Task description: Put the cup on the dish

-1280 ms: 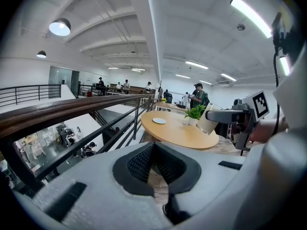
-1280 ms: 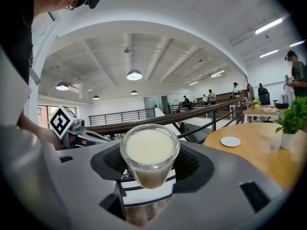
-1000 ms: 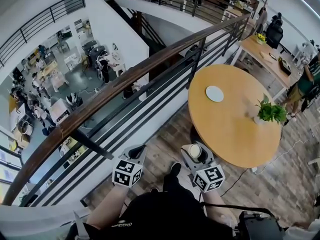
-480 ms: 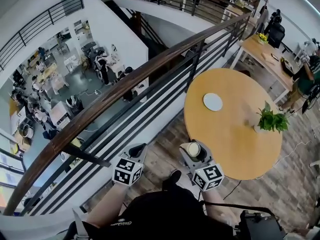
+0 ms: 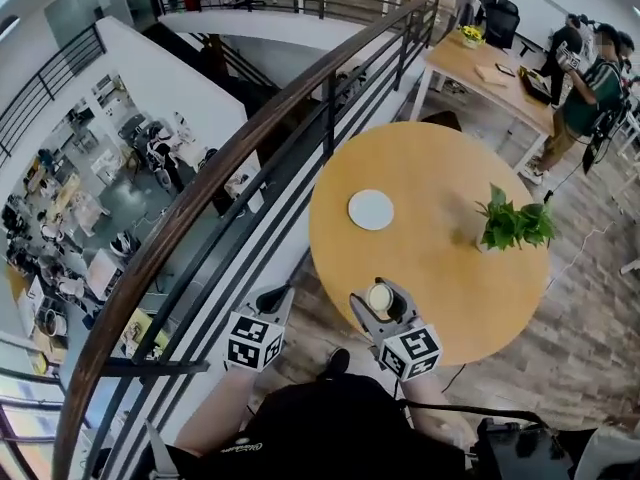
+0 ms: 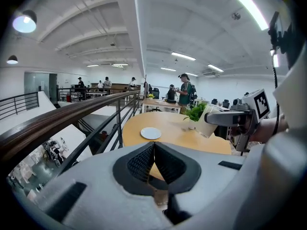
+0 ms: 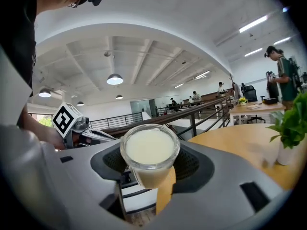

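Note:
A clear cup full of a pale milky liquid sits upright between the jaws of my right gripper, which is shut on it just short of the round wooden table. The right gripper view shows the cup held at its sides by my right gripper. A white dish lies bare on the table's far left part and also shows in the left gripper view as the dish. My left gripper hangs beside the railing with nothing in it. In its own view the left gripper has its pads together.
A wooden handrail on black bars runs along the left, with an open drop to a lower floor behind it. A potted green plant stands on the table's right side. Further back are a rectangular table and a person.
The round table and dish have come nearer and shifted left in the head view. Both grippers have been carried forward toward the table. The cup stays in the right gripper.

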A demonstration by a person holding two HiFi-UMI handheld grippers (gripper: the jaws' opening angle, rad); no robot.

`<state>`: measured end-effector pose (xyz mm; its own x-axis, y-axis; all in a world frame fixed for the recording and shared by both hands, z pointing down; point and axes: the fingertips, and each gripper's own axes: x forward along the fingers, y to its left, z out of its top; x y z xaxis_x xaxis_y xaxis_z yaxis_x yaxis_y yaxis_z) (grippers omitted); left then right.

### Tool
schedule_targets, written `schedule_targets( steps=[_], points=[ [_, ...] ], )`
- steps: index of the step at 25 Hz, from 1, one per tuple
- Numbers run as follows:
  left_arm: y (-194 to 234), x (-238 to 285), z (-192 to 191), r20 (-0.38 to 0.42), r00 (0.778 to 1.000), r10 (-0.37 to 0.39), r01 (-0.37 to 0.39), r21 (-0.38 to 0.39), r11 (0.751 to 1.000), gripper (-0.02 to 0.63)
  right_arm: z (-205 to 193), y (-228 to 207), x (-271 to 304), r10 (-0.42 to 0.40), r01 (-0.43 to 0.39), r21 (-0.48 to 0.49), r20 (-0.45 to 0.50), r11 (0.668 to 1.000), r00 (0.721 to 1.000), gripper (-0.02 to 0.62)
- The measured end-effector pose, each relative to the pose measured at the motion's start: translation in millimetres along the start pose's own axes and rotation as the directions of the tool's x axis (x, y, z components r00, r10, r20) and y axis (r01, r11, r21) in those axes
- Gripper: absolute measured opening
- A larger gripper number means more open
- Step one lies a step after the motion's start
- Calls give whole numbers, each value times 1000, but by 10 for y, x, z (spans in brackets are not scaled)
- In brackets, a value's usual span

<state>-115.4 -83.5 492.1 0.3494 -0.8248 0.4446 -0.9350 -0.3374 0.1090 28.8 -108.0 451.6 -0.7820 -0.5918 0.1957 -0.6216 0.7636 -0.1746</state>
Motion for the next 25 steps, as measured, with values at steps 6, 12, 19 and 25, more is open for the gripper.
schedule_targets(
  steps=[6, 12, 19, 25],
  points=[
    [-296, 691, 360, -19, 995, -95, 96, 76, 992, 9, 72, -729, -151, -113, 113, 33, 17, 993, 993, 255],
    [-415, 1011, 506, -41, 989, -143, 147, 103, 984, 9, 128, -1012, -192, -166, 164, 55, 28, 985, 986, 255],
    [-443, 1248, 643, -38, 973, -228, 231, 124, 965, 9, 177, -1072, -167, -230, 227, 56, 36, 972, 973, 255],
    [-225, 1417, 881, -20, 968, -252, 251, 171, 953, 9, 306, -1113, -27, -302, 299, 59, 49, 952, 952, 255]
  ],
)
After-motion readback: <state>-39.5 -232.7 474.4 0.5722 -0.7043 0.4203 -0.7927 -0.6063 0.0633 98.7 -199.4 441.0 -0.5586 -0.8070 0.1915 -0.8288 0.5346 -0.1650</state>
